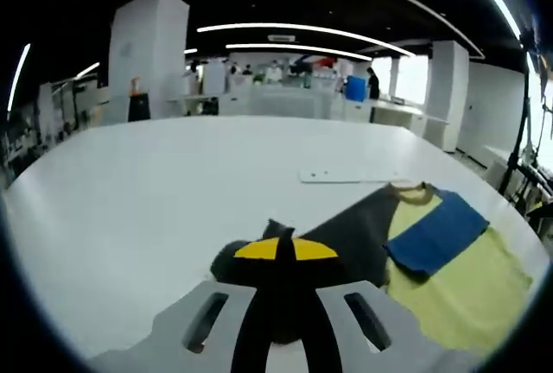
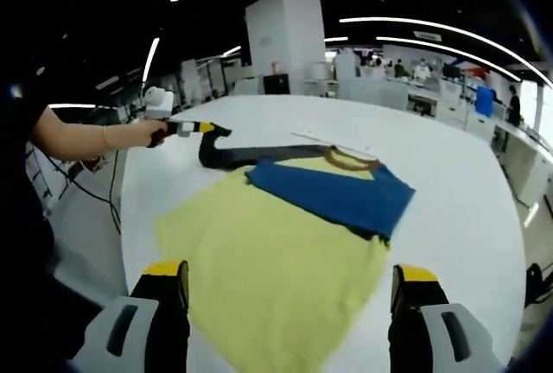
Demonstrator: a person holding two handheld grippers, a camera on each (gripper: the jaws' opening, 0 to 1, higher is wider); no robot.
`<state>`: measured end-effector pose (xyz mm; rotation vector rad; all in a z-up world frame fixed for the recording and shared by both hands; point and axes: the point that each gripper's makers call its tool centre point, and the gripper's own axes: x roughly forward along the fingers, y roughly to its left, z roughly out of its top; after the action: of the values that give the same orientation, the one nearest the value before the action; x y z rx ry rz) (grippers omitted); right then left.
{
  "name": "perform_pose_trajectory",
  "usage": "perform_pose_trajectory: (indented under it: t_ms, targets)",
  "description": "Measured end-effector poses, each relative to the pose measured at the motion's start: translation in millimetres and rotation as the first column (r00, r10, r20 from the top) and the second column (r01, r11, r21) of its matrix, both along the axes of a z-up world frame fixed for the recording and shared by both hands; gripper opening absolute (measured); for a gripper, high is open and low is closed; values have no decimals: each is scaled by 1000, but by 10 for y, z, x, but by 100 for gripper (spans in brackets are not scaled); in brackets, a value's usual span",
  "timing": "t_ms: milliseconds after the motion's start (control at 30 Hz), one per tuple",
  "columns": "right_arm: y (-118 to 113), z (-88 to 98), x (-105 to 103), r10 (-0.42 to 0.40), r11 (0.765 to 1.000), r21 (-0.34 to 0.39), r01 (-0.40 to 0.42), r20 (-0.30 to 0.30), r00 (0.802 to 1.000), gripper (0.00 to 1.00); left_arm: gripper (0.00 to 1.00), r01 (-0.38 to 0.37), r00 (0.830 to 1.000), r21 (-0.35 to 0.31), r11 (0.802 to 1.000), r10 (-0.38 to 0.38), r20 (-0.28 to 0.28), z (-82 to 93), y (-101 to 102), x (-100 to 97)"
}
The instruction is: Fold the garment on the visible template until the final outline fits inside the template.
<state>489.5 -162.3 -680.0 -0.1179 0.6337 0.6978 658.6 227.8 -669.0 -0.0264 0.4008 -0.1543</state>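
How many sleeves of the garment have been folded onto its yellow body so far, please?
1: the blue sleeve lies across the yellow body. The dark sleeve is stretched outward, pinched in the left gripper. The right gripper is open.

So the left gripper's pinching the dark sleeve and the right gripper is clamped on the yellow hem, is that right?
Not quite. The left gripper does pinch the dark sleeve, but the right gripper view shows the right gripper open, its jaws apart over the yellow shirt.

The left gripper [image 1: 285, 252] had its fingers [image 1: 259, 249] pinched on the dark sleeve [image 1: 341, 235] of the yellow-and-blue garment [image 1: 458, 287], which lay on the white desk [image 1: 173, 192].
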Motion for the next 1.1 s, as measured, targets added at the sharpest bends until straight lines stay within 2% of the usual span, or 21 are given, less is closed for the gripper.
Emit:
perform_pose_trajectory:
  t_ms: [533, 767, 1100]
  targets:
    - [-17, -63, -47, 0, 1000, 1, 0, -16, 1000, 96, 1, 50, 998, -56, 997, -48, 34, 116, -464, 207]
    - [-52, -94, -63, -3, 1000, -4, 3, -20, 1000, 95, 1, 117, 992, -52, 992, -115, 50, 170, -750, 299]
    - [-114, -137, -95, -20, 1000, -9, 20, -29, 999, 95, 1, 167, 984, -82, 983, -160, 80, 266, -1116, 427]
